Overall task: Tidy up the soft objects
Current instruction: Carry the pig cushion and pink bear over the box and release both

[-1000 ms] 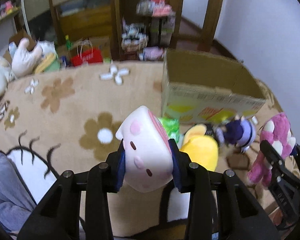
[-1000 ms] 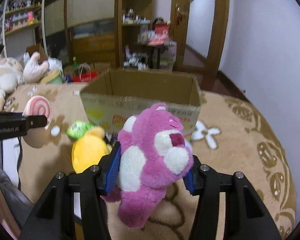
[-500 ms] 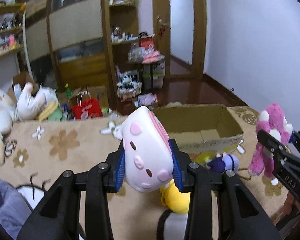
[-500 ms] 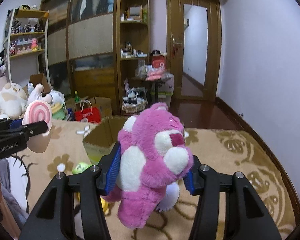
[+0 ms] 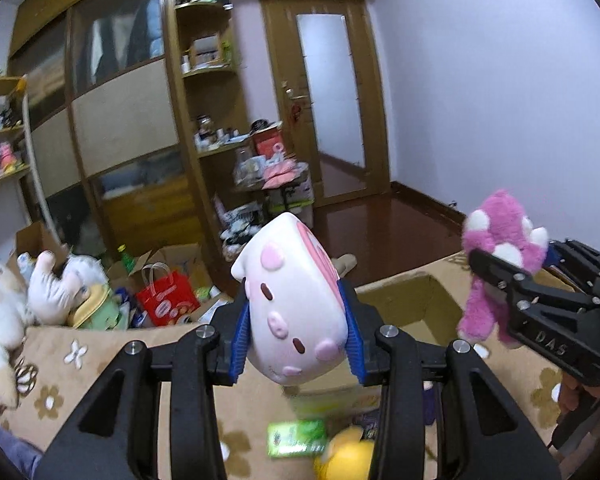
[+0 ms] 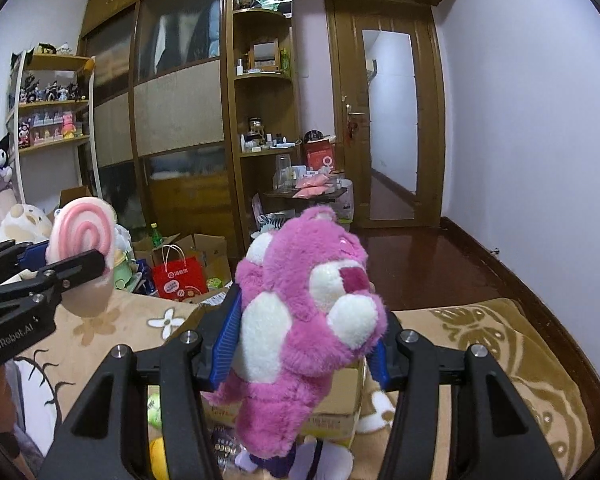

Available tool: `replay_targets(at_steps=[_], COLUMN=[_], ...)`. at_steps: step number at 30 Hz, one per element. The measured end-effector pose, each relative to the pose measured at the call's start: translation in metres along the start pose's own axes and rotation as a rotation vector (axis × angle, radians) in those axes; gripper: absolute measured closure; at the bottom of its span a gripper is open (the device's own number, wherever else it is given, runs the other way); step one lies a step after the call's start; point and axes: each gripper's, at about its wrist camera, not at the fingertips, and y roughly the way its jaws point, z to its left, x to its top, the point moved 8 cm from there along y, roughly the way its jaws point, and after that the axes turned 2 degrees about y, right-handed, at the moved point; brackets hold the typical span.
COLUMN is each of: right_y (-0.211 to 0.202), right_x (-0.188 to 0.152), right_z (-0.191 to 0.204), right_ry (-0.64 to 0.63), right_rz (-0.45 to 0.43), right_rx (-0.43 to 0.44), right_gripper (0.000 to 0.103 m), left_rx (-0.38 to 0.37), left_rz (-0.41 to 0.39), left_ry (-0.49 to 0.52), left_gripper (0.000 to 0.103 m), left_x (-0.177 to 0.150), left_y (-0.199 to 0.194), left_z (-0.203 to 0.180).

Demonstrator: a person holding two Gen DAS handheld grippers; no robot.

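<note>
My left gripper (image 5: 296, 340) is shut on a white and pink cake-roll plush (image 5: 296, 312) and holds it in the air in front of the open cardboard box (image 5: 404, 300). My right gripper (image 6: 304, 344) is shut on a pink bear plush (image 6: 304, 328) and holds it above the same box (image 6: 340, 396). The bear also shows at the right of the left wrist view (image 5: 496, 256). The cake-roll plush shows at the left of the right wrist view (image 6: 84, 240). A yellow plush (image 5: 348, 456) and a green packet (image 5: 296, 438) lie on the carpet below.
A beige flower-patterned carpet (image 5: 60, 352) covers the floor. Large plush toys (image 5: 4, 300), a red paper bag (image 5: 166, 300) and open boxes crowd its far left edge. Wooden shelves (image 6: 260, 140) and a door (image 6: 392, 120) stand behind. A purple plush (image 6: 284, 460) lies by the box.
Both grippers have risen and tilted up with their plushes still held. The box and the toys on the carpet have dropped lower in both views.
</note>
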Motion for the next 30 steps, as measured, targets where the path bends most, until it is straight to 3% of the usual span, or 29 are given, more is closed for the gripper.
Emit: replay_targets(at_steps=[7,13,20,30], right_y=[0.031,0.062,0.094,0.11], right_x=[-0.008,-0.025,-0.051,-0.07], right_z=[-0.011,-0.019,-0.031,-0.026], right_ry=[0.033,0.026,0.093,0.056], right_rz=[0.019,0.058,0.133,0.172], right_rx=[0.027,0.012,0.057,0.054], right_gripper=[0.046,0.046,0.045,0.043], left_rx=[0.021,0.005,-0.026,-0.054], left_rz=[-0.009,0.034,0.135,0.193], left_ry=[0.042,0.029,-0.012,-0.021], left_gripper=[0.064,0.064,0.063,0.053], left_x=[-0.002,-0.015,-0.047,-0.074], left_y=[0.033,0.074,0.12,0.135], left_z=[-0.014,-0.014,-0.005,-0.012])
